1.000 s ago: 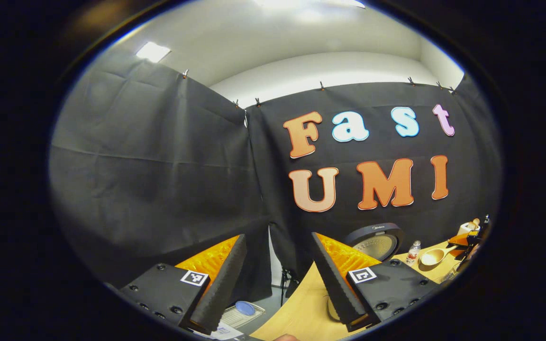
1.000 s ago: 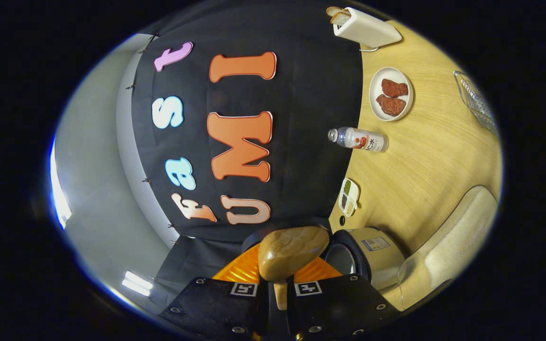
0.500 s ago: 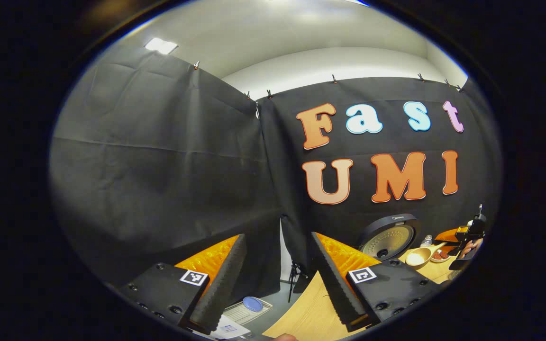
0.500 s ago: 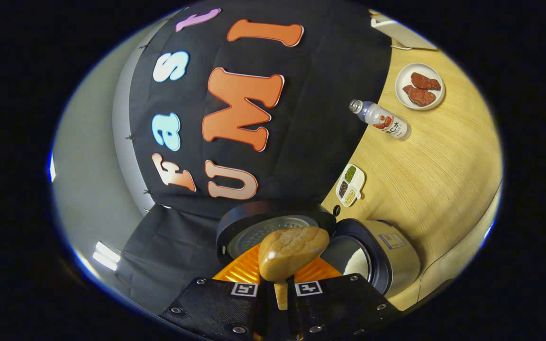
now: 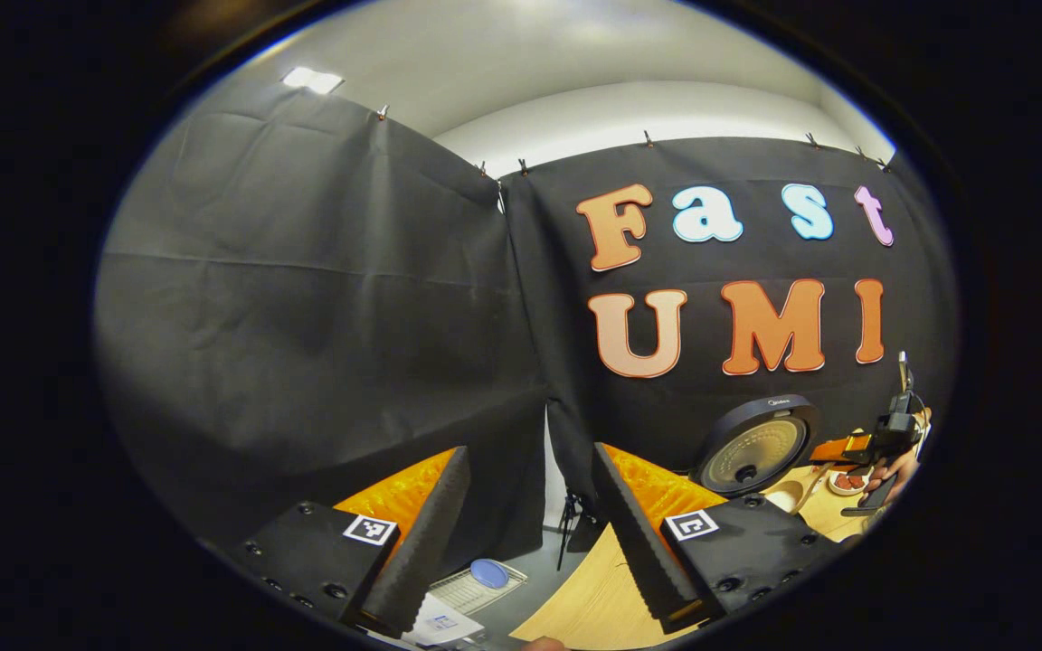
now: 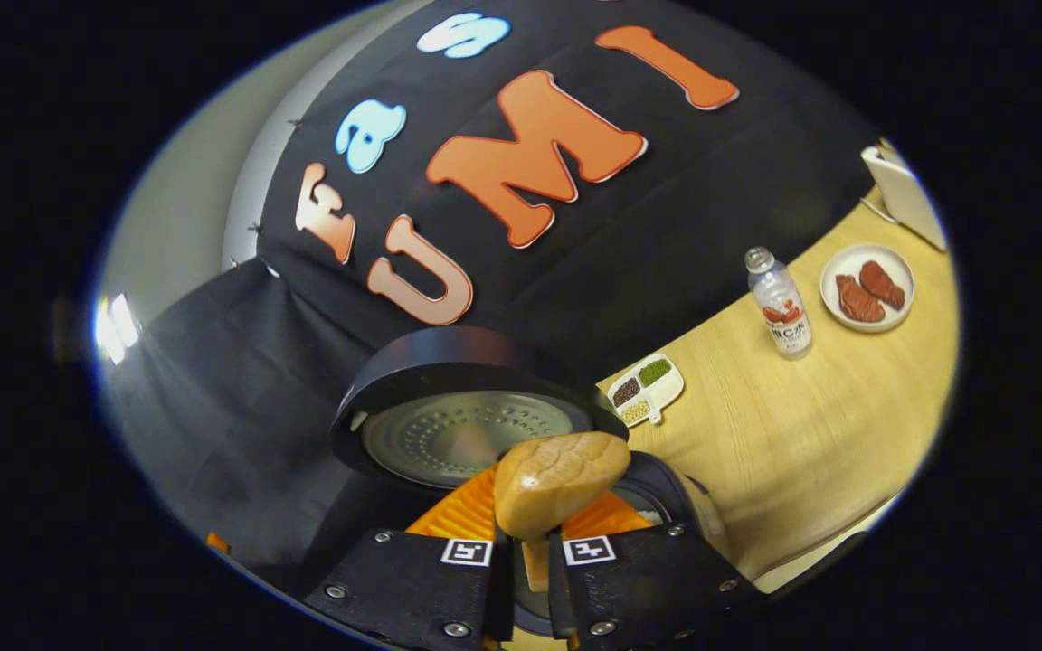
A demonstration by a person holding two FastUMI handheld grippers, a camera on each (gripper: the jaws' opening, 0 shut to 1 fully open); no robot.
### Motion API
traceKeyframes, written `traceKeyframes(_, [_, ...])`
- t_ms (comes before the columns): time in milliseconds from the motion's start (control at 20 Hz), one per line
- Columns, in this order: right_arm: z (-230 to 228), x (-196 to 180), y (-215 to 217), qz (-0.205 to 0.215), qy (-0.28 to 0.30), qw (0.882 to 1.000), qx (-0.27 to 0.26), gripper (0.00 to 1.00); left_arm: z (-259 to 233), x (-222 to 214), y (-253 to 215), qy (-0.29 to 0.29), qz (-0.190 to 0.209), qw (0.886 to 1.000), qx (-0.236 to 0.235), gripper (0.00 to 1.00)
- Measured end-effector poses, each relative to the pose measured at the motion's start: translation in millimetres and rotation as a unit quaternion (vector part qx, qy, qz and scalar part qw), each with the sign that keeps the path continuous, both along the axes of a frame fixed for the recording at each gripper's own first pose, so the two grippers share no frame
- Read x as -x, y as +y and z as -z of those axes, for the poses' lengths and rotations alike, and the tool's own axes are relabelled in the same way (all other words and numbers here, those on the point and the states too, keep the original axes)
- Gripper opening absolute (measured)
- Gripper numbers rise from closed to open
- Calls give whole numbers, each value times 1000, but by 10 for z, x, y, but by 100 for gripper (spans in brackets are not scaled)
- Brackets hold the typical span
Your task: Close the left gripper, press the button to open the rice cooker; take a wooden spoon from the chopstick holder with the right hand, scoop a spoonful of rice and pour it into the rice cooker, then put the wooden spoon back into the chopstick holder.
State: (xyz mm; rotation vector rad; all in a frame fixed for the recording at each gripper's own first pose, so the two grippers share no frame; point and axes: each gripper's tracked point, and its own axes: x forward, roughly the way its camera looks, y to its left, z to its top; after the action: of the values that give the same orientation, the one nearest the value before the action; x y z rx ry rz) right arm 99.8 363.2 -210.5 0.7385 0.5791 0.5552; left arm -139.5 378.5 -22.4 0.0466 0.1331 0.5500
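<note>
The rice cooker point(image 6: 666, 506) stands on the worktop point(image 6: 801, 434) with its lid point(image 6: 462, 411) swung up, so the pot is open for pouring. The right gripper point(image 6: 528, 565) has its fingers pinched on the wooden spoon point(image 6: 560, 479), bowl over the pot rim, likely mid-pour. The left gripper point(image 5: 530, 533) waits aside, fingers wide apart and empty.

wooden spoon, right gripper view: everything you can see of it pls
The wooden spoon is light brown with visible grain and a rounded oval bowl. Its back faces the camera, so any contents are hidden. A short piece of handle runs down between the right gripper fingers, which clamp it. It sits over the open rice cooker.
</note>
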Motion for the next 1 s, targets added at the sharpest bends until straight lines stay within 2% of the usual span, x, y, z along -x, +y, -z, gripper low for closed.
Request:
traceKeyframes(350, [-60,48,159,-32,-56,994,84,14,80,-5,25,6,1,1000,8,85])
traceKeyframes(650, [-284,33,187,-52,-119,983,133,14,143,-6,31,10,1,1000,14,85])
traceKeyframes(700, [-302,28,196,-56,-127,980,141,14,146,3,31,10,1,1000,13,93])
traceKeyframes(850, [-420,82,248,-68,-154,974,154,14,149,11,38,14,1,1000,10,93])
traceKeyframes(900, [-452,91,267,-72,-163,971,159,14,160,12,35,15,0,1000,8,85])
traceKeyframes(1000, [-490,110,286,-82,-180,965,173,14,142,21,48,13,-4,1000,6,85])
